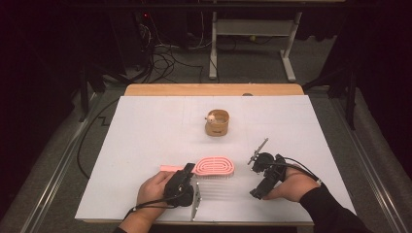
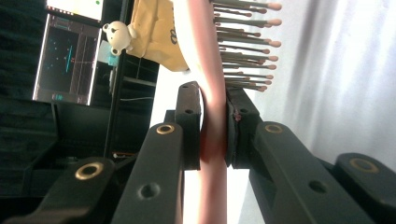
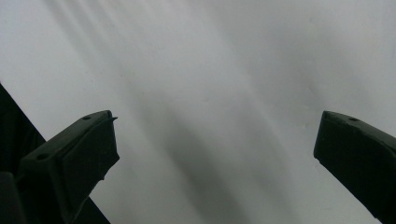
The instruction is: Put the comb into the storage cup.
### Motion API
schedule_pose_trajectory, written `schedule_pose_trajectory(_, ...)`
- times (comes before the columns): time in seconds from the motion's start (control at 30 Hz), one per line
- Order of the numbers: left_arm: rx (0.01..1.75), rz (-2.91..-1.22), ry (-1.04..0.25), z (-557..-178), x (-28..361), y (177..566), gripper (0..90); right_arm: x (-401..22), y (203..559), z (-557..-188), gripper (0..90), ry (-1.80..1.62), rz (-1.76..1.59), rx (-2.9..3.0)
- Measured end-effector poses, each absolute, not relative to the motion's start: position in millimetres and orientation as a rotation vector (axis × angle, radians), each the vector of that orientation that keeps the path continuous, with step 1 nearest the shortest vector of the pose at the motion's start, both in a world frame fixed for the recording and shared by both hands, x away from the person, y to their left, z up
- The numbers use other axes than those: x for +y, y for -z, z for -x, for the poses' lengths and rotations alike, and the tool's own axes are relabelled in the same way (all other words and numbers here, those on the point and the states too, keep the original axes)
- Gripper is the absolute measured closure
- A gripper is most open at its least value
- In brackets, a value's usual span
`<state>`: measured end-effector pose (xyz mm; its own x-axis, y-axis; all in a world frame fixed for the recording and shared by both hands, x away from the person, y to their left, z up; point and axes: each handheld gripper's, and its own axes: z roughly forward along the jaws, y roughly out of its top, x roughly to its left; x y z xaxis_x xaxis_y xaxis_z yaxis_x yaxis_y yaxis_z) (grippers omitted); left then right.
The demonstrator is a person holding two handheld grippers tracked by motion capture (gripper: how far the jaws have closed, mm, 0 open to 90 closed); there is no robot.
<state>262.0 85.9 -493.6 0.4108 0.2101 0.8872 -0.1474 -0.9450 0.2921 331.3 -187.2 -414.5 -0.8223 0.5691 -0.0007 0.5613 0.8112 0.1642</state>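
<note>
A pink hairbrush (image 1: 214, 166) lies bristles-down on the white table (image 1: 145, 145), near the front and just left of centre. My left gripper (image 1: 188, 171) is shut on its handle. In the left gripper view the two pads (image 2: 189, 126) press on the pink handle (image 2: 212, 93) from both sides, and the bristles (image 2: 243, 46) stick out to the right. My right gripper (image 1: 258, 178) hovers low over the table to the right of the brush. Its jaws stand wide apart (image 3: 215, 144) with only white tabletop (image 3: 210, 70) between them.
A tan round container (image 1: 217, 122) with a small white bear figure (image 1: 212, 117) on its rim stands behind the brush at mid-table; it also appears beyond the brush (image 2: 156, 32). A wooden strip (image 1: 214, 90) edges the far side. Cables and a desk frame lie beyond.
</note>
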Motion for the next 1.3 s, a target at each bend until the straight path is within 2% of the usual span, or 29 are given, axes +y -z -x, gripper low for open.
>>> schedule_pose_trajectory(0.3,0.095,-2.332,-1.513,-263.7,88.9,491.2,77.9,-204.6,423.1,-328.9,0.0,-0.245,-0.948,2.908)
schedule_pose_trajectory(0.77,0.218,-2.292,-1.411,-267.6,96.1,484.5,77.9,-227.5,433.4,-321.7,0.1,-0.559,-1.02,2.75)
schedule_pose_trajectory(1.3,0.38,-2.209,-1.237,-273.6,109.8,472.0,77.9,-249.4,444.7,-313.9,0.1,-0.956,-1.115,2.484)
